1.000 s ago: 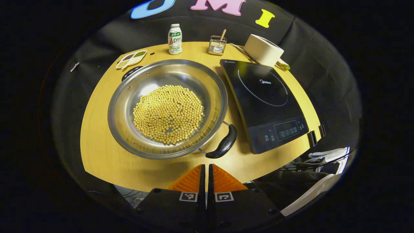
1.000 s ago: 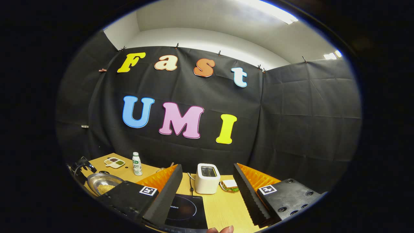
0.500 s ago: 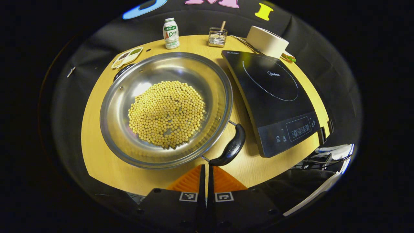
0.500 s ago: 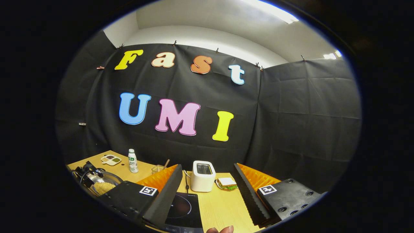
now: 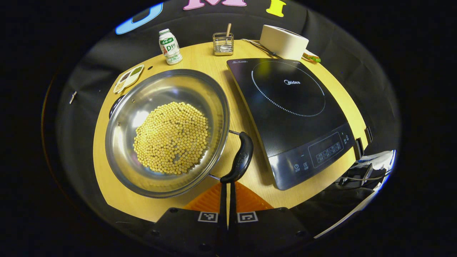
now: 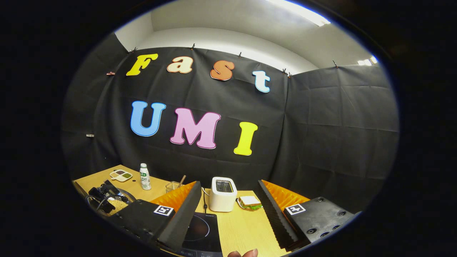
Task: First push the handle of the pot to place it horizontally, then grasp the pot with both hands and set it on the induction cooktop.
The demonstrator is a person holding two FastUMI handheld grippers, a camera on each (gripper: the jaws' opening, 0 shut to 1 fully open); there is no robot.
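Note:
A wide steel pot [image 5: 178, 84] of yellow beans sits on the left half of the wooden table. Its near black handle [image 5: 239, 157] points toward me and lies beside the black induction cooktop [image 5: 289, 107]. The far handle [image 5: 113, 105] peeks out behind the rim. My left gripper [image 5: 227, 185] is shut, its tips touching the near end of that handle. In the right gripper view, my right gripper [image 6: 229, 184] hangs open above the table's front, holding nothing, over the cooktop [image 6: 201, 232]. The pot [image 6: 116, 204] shows far left, partly behind the left gripper [image 6: 101, 194].
A white toaster [image 5: 284, 42] and a sandwich [image 6: 250, 202] stand behind the cooktop. A small bottle [image 5: 170, 46], a wire holder [image 5: 223, 43] and a divided dish [image 5: 127, 76] line the table's back. A fingertip [image 6: 242, 253] shows at the bottom edge.
My left gripper moved forward until its shut tips met the near handle. The pot has turned a little, its handle swinging toward the cooktop. The right gripper barely moved.

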